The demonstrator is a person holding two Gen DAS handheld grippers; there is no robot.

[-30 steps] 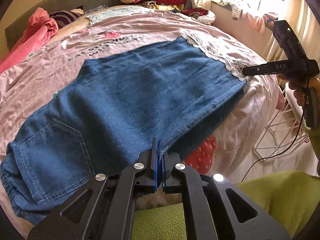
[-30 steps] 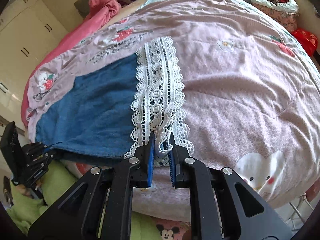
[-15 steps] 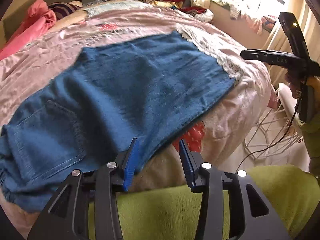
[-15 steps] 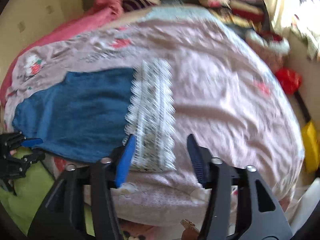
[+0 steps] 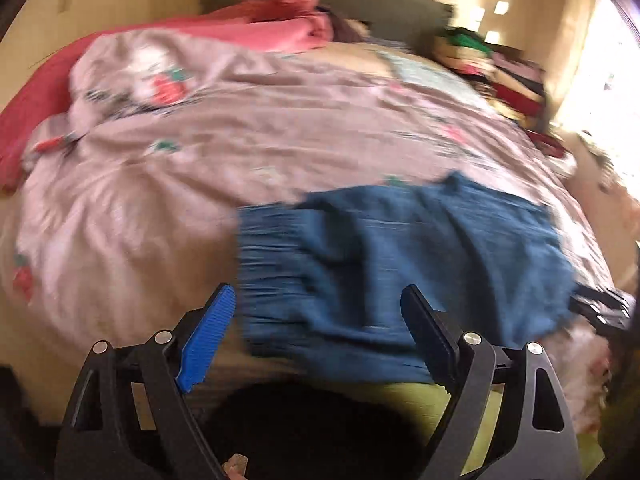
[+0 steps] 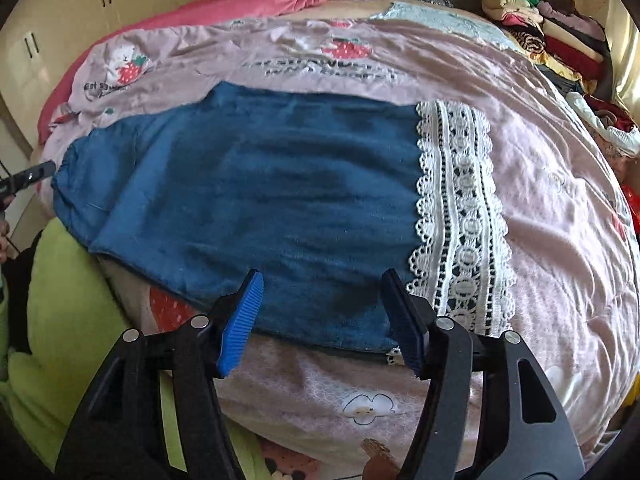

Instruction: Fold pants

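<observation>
One pair of blue denim pants (image 6: 272,200) lies flat on the bed (image 6: 560,240) just ahead of the right gripper (image 6: 320,316), its long axis running crosswise to the jaws; the gathered waist points left of them and the single white lace hem (image 6: 460,216) lies ahead and right. The right jaws have just been opening and stand released, nothing between them; the left gripper (image 5: 316,332) has likewise just spread its jaws wide and grips nothing, the waist end (image 5: 276,264) of the pants (image 5: 400,256) lying blurred just ahead of them.
</observation>
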